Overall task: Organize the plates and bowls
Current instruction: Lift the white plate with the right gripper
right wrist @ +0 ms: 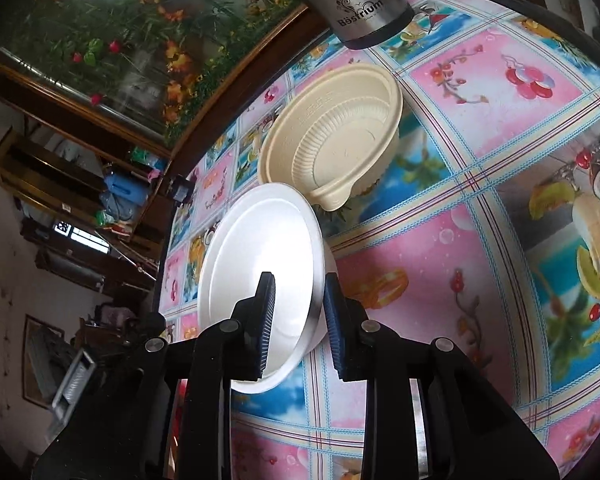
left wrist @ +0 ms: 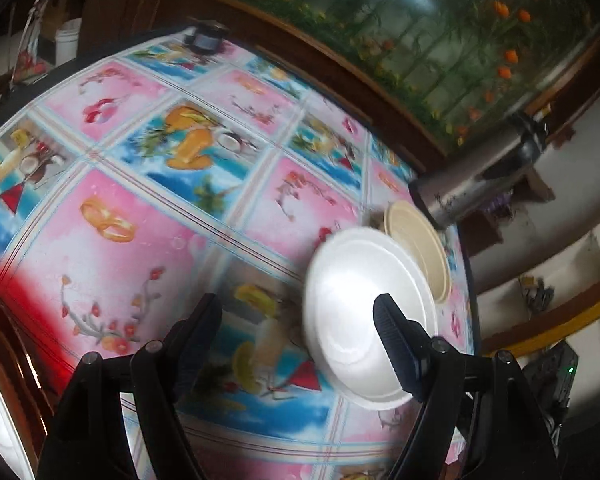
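A white plate [left wrist: 356, 300] [right wrist: 260, 248] lies on the patterned table near its edge. Just behind it sits a cream ribbed bowl [left wrist: 418, 248] [right wrist: 332, 136]. My right gripper [right wrist: 300, 320] straddles the plate's near rim. Its jaws stand slightly apart, with a gap showing between the inner pad and the rim, so the pads do not press. My left gripper [left wrist: 296, 340] hangs wide open above the table beside the plate. One of its fingers [left wrist: 396, 344] overlaps the plate in the picture, and nothing is gripped.
A steel flask [left wrist: 480, 180] [right wrist: 360, 4] stands right behind the cream bowl. The table's cloth [left wrist: 140, 200] [right wrist: 500, 240] stretches away from the dishes. A dark jar [left wrist: 206, 38] sits at the far edge. A wood-framed panel with flowers [left wrist: 420, 40] runs along the table's side.
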A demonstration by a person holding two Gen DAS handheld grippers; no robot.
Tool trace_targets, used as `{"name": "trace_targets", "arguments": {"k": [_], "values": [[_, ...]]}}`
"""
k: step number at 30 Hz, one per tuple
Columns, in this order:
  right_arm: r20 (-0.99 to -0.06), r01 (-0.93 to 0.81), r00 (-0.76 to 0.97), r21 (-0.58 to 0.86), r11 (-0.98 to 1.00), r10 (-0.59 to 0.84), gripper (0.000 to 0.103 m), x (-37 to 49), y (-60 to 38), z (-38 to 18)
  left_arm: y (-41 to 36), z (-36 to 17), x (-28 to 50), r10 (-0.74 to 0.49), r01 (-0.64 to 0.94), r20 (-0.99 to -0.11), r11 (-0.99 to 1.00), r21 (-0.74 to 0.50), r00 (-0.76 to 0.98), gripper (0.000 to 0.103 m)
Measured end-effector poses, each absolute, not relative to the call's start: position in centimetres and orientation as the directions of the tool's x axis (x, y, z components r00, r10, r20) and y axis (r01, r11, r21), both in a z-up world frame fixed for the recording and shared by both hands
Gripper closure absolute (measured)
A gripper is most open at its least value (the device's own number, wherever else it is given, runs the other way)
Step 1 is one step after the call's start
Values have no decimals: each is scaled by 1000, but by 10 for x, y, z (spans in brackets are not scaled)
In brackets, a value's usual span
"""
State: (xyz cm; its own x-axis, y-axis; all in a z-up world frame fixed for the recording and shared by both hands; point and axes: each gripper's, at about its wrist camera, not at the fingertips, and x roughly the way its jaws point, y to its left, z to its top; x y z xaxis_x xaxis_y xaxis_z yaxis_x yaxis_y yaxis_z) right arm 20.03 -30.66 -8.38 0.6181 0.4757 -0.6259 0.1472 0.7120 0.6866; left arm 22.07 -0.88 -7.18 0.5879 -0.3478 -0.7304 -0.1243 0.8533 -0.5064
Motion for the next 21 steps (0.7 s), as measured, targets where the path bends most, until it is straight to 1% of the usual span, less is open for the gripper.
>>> {"name": "trace_targets", "arguments": {"k": [5,11,13,14,16,18,20,21], "values": [[-621,153,620,695,703,480,79,198,-309,-84,-30,-84,238,-377,-135,-787,858,-495,489,25],[-616,163,637,695,700,463,79,197,-311,-83,-31,-85,247,-389,-148,-776,843,-517,497,25],[-625,176,645,682,710,440,79,196,-312,-82,-31,-85,246,-370,-142,-773,853,-502,515,25],[-628,180,646,678,712,435,79,195,-312,-82,-31,-86,245,-362,-138,-776,859,-493,516,27],[-627,179,640,684,707,445,79,197,-312,-84,-33,-88,246,-358,-124,-782,869,-479,510,27],[-628,177,626,692,700,462,79,198,-311,-86,-37,-87,246,-333,-104,-789,890,-444,517,37],[-635,176,616,688,705,466,79,199,-308,-88,-38,-87,246,-324,-91,-793,899,-427,516,56],[-643,178,609,681,710,464,79,200,-307,-88,-38,-88,246,-331,-87,-791,898,-432,514,60]]}}
